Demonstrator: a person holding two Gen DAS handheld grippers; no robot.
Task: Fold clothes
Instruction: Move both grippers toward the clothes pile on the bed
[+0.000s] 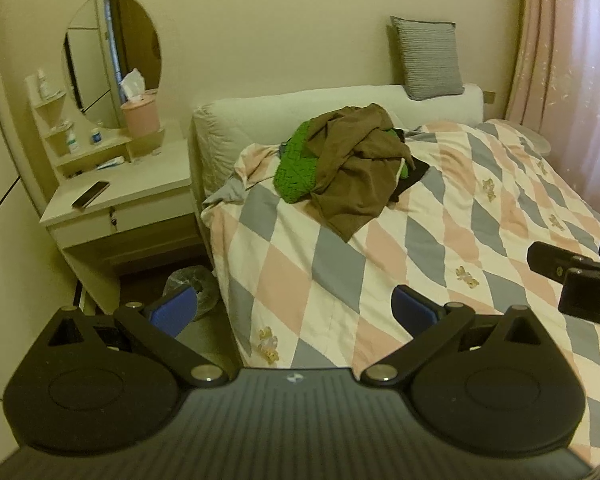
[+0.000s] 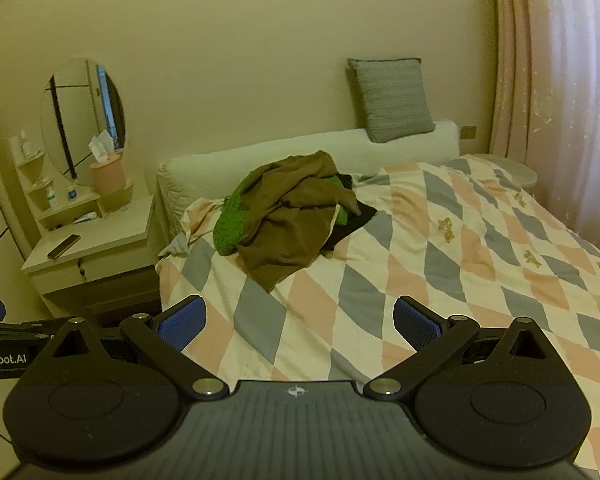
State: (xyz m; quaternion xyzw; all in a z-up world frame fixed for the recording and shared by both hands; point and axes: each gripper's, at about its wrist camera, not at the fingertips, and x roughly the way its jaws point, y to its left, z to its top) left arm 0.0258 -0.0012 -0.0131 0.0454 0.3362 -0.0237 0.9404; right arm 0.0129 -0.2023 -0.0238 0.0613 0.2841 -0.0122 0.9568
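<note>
Left gripper: nearest, at 6 o'clock of its own view; 2 blue pads spread wide, released, grasping nothing.
Right gripper: at 6 o'clock of its own view; 2 blue pads spread wide, released, empty; seen also at 3 o'clock of the left view.
Bed: 1, under 1 checked quilt of pink, grey and white, beyond both grippers.
Clothes pile: 1 heap at 12 o'clock, well apart from both grippers, unfolded; 1 brown garment on top, 1 green knit at its 9 o'clock, 1 black piece at its 3 o'clock.
Dresser: 1, at 10 o'clock, bearing 1 phone and 1 pink tissue box.
Mirror: 1 oval, above the dresser.
Cushion: 1 grey, farthest, on the headboard at 1 o'clock.
</note>
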